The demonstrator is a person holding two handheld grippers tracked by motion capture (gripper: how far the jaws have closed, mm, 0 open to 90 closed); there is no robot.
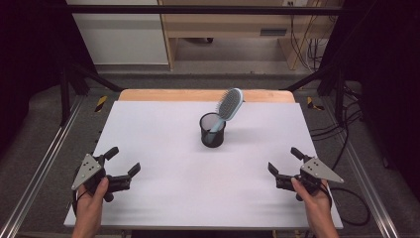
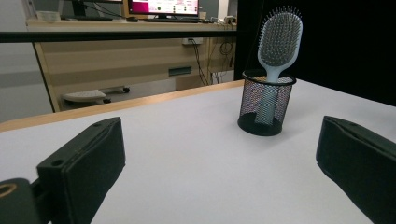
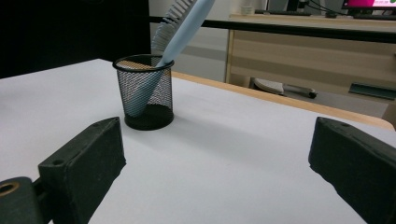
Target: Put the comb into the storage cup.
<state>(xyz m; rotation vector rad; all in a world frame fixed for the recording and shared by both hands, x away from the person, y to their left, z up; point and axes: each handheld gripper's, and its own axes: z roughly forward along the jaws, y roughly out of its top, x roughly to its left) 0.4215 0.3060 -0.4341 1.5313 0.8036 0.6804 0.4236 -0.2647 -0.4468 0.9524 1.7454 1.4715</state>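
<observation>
My wide white-topped desk (image 1: 163, 148) lies bare at the near edge, which gives both hands room. Toward its far middle stands the black wire-mesh cup (image 1: 212, 130). The pale blue paddle hairbrush (image 1: 229, 105) sits handle-down in it, head leaning over the rim, easy to grasp. I hold my left claw (image 1: 122, 161) and right claw (image 1: 283, 159) spread wide and empty, well apart from the cup, both aimed at it.

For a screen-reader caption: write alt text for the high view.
A light blue hairbrush stands handle-down, leaning, in a black mesh cup near the middle of a white table. At the near edge, a person's hands hold the left tongs and the right tongs, both open, empty and apart from the cup.
</observation>
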